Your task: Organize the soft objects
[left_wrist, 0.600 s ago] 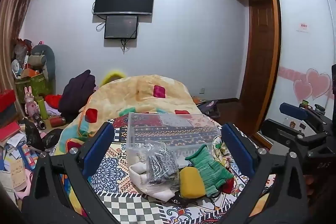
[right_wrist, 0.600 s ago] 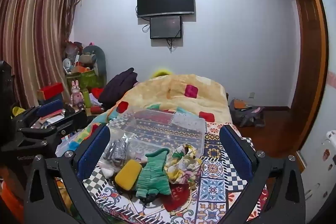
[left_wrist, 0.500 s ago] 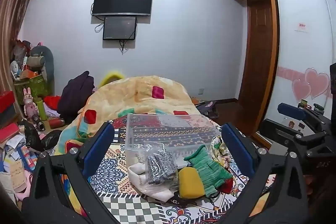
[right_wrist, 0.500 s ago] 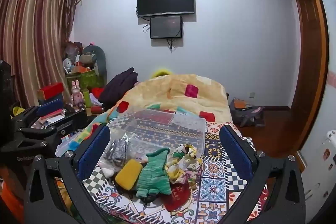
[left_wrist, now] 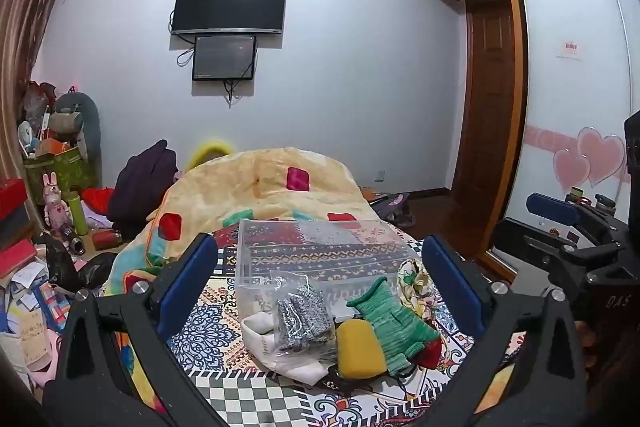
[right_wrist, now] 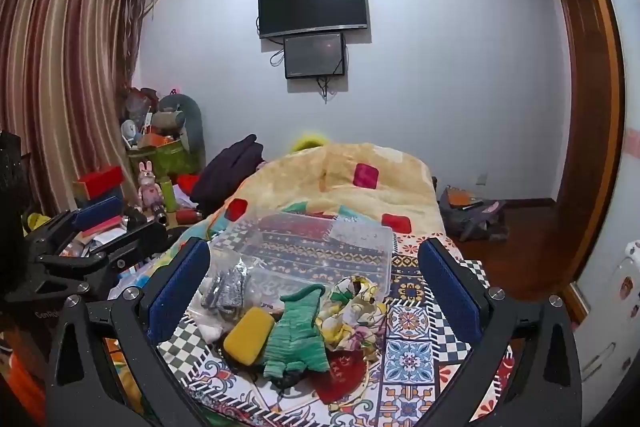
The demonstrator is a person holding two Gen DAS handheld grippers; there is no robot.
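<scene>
I was at the start of the tidy-up, both my left gripper and right gripper spread wide and holding nothing, hovering short of the soft pile, green knit glove and yellow sponge among it, lying just before the clear bin. Next I judged I must lower onto one piece and close. Against the earlier frames, barely anything had shifted.

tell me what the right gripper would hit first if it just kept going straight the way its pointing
Most likely the soft pile: the green knit glove and the yellow sponge lie between the open fingers of the right gripper, nearer than the clear plastic bin. Depth is uncertain through the fisheye.
</scene>
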